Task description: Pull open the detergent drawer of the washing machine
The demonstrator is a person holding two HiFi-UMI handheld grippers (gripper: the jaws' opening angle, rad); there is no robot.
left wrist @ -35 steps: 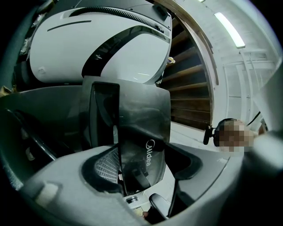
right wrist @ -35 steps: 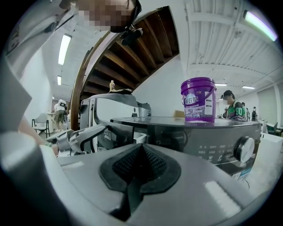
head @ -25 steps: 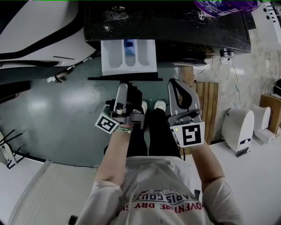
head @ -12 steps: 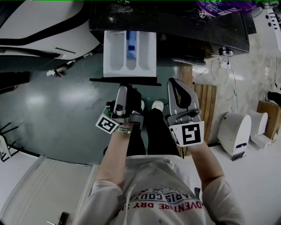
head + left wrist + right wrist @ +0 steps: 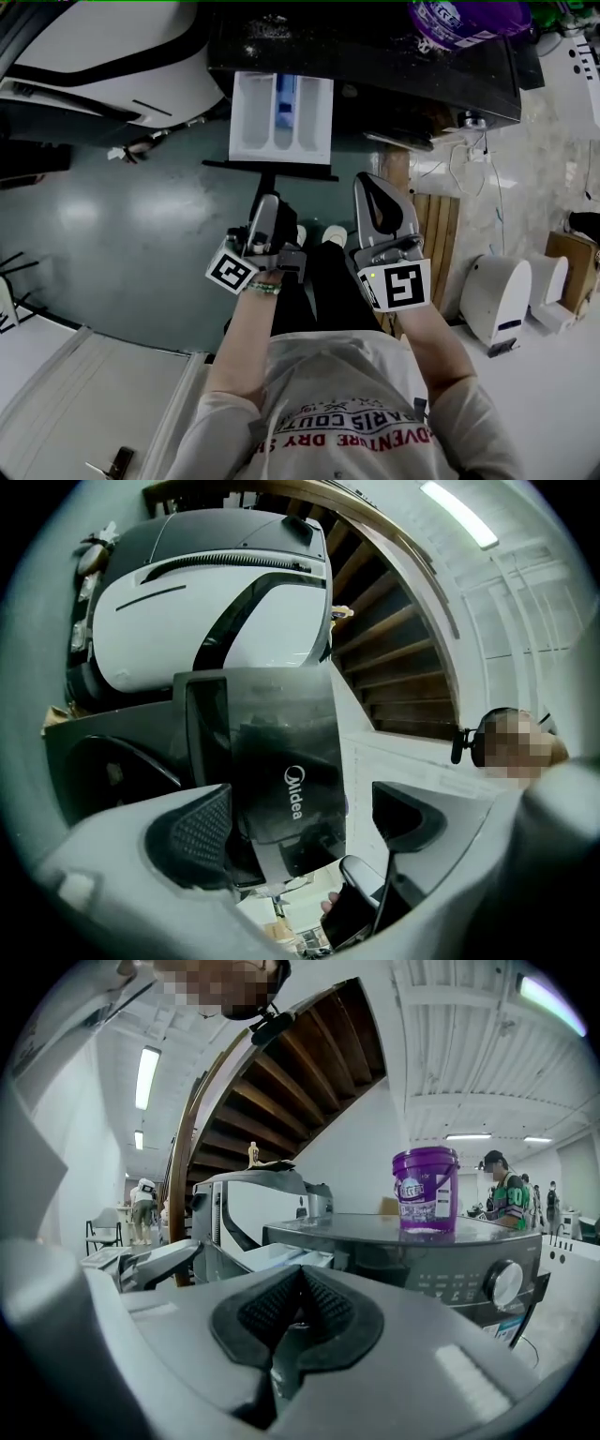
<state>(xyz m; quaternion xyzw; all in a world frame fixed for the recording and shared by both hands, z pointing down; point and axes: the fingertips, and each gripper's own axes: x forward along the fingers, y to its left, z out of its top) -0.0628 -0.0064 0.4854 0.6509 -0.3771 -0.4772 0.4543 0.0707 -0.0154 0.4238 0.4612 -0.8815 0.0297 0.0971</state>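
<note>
Only the head view shows the detergent drawer (image 5: 281,117) whole. It is pulled out of the dark washing machine (image 5: 375,66), white compartments exposed, and both forearms reach toward it side by side. The left gripper view alone shows "Midea" on a dark panel (image 5: 281,761) beyond the left hand-held gripper (image 5: 300,827), whose jaws are opening with nothing between them. The right hand-held gripper (image 5: 295,1312) is closed and empty. Its view adds a purple tub (image 5: 425,1190) on the machine's top and a dial (image 5: 506,1283).
</note>
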